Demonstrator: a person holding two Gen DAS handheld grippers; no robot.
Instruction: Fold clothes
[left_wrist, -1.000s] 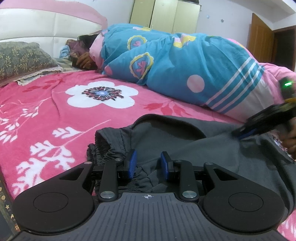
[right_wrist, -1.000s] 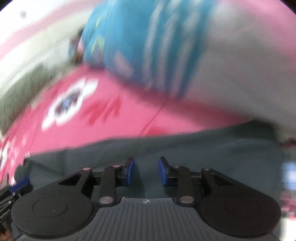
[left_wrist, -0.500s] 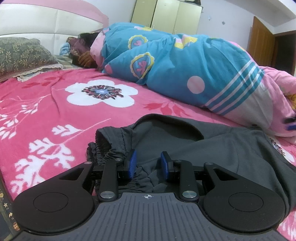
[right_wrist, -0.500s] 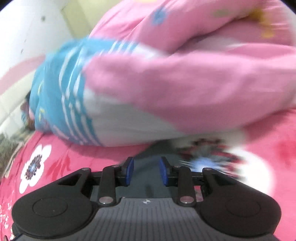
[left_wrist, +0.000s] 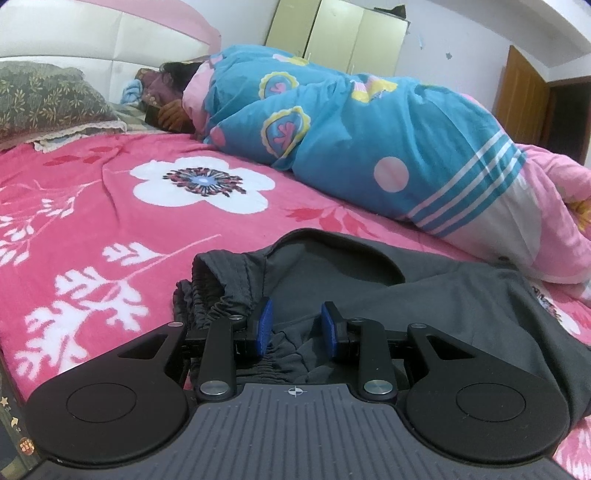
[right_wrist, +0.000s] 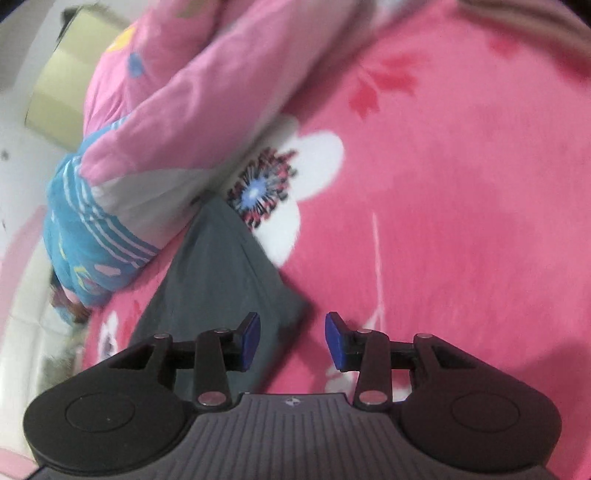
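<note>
A dark grey garment (left_wrist: 424, 295) lies spread on the near part of a bed covered by a pink floral bedspread (left_wrist: 92, 206), its gathered elastic waistband bunched at the near left and the rest of the cloth running off to the right. The left gripper (left_wrist: 296, 325) sits low over that waistband with its blue pads (left_wrist: 264, 325) a modest gap apart; bunched fabric lies between and under them, but the pads do not appear to press on it, so the gripper is partly open and not clearly gripping anything. In the right wrist view, which is rolled and somewhat blurred, the right gripper (right_wrist: 291, 341) hovers above the bed with its jaws standing wider; they have just been opening, and nothing is clamped between them. Under its left pad a pointed corner of the grey garment (right_wrist: 221, 266) lies flat on the bedspread, while its right pad is over bare pink cloth. Farther across the bed a person lies under a blue and pink quilt (left_wrist: 351, 147), the quilt's pink end resting just beside the garment's far right edge. A patterned pillow (left_wrist: 48, 99) sits at the far left against a white padded headboard (left_wrist: 92, 40), and a pale wardrobe (left_wrist: 340, 37) stands against the far wall.
</note>
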